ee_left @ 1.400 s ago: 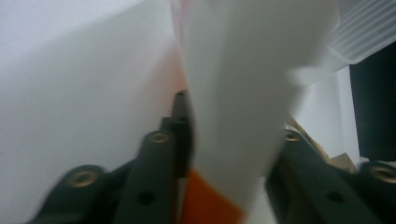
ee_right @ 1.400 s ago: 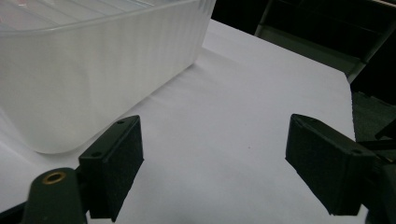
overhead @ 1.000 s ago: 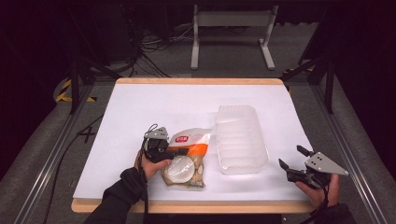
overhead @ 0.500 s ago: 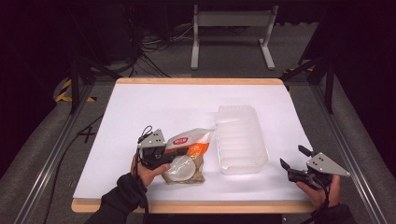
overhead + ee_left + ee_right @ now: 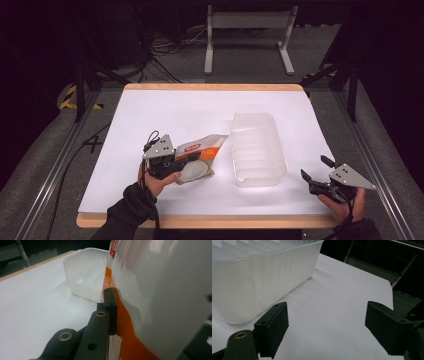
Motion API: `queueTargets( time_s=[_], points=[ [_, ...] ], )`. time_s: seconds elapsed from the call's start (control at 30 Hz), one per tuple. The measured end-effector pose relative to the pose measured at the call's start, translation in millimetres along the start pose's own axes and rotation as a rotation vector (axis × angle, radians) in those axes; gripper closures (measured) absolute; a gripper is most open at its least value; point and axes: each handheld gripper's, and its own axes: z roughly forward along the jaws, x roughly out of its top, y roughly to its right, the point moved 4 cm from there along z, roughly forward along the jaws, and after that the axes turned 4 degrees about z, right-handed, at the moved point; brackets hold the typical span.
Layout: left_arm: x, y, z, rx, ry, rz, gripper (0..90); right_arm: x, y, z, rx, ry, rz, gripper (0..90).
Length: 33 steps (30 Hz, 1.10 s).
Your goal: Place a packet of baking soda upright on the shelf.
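Note:
A white and orange food pouch [image 5: 200,152] hangs just above the white table at the front left, with my left gripper [image 5: 181,161] shut on its near end. In the left gripper view the pouch [image 5: 155,297] stands on edge against one black jaw. A translucent plastic tub [image 5: 256,148] rests empty at the table's centre right; it appears beyond the pouch as the tub [image 5: 86,275] and close by as the tub [image 5: 254,277]. My right gripper [image 5: 314,172] is open near the front right corner, with nothing between its jaws. Its midpoint lies over bare table, right gripper [image 5: 325,325].
The white table [image 5: 165,115] has a wooden rim along its front and back. Its right edge [image 5: 390,290] lies close beyond my right gripper. A metal stand [image 5: 247,35] and cables sit on the dark floor behind the table.
My left gripper has lifted the pouch and tilted it up on edge, drawing it slightly left. The right gripper has stayed about where it was.

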Motion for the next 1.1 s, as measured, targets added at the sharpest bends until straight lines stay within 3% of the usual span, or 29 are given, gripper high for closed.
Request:
queueTargets(
  time_s=[0.27, 0.4, 0.83, 1.1],
  points=[
    [15.7, -4.0, 3.6, -0.006, 0.052, 0.019, 90.0, 1.0, 0.7, -1.1, -0.009, 0.010, 0.006, 19.6],
    [22.9, -7.1, 6.7, -0.012, 0.084, 0.003, 90.0, 1.0, 0.9, -0.6, -0.012, 0.011, 0.006, 19.6],
    [57.2, -0.6, 38.2, -0.090, 0.180, 0.026, 90.0, 0.9, 2.4, -1.5, -0.022, 0.015, 0.011, 19.6],
    [69.8, 10.2, 66.6, -0.173, 0.231, 0.023, 90.0, 0.2, 3.5, -1.3, -0.027, 0.013, 0.015, 19.6]
  ],
)
